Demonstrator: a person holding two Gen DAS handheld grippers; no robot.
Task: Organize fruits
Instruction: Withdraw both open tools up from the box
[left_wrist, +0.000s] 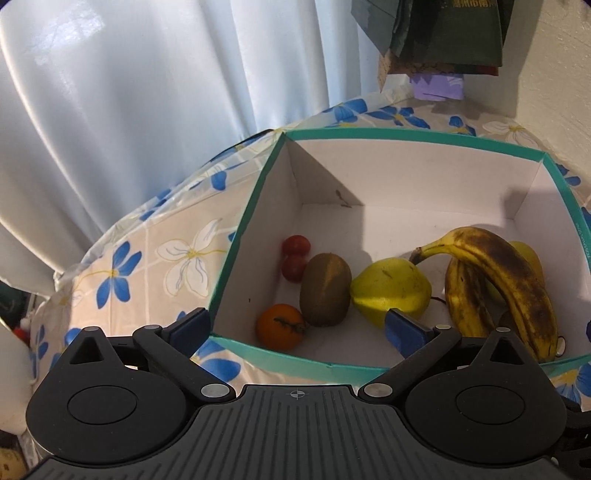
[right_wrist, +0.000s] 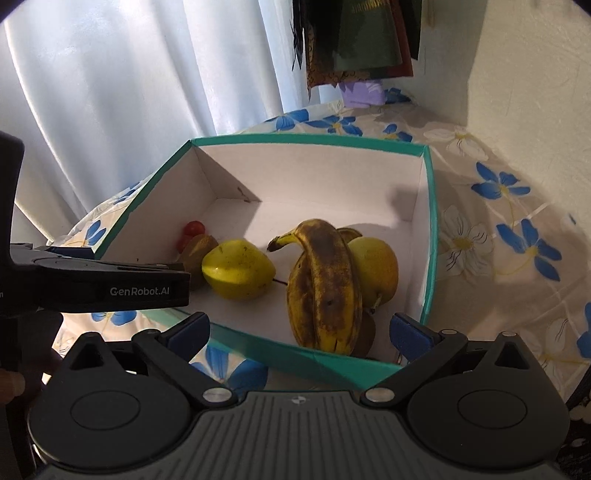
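The bench (left_wrist: 155, 258) under its flowered cloth carried everything, and on it sat the teal-rimmed box (left_wrist: 236, 229), the gathering place for the fruit. All the fruit lay inside it, crowded toward the near wall, likely where each piece was let go. At the right lay the spotted bananas (left_wrist: 509, 280), draped over a yellow apple (right_wrist: 376, 266) behind them, which propped them up. Left of those sat a second yellow fruit (left_wrist: 391, 291), then the kiwi (left_wrist: 325, 291) leaning against it. In the near left corner lay the orange tomato (left_wrist: 280, 326), and behind the kiwi two small red tomatoes (left_wrist: 295, 254), one against the other. Another brown fruit hid under the bananas; what it was, I couldn't tell. The left gripper (left_wrist: 295, 325) hung over the near rim, fingers wide apart, nothing between them. The right gripper (right_wrist: 299, 328) likewise, fingers spread and empty. On the left gripper's side, seen from the right, read "GenRobot.AI".
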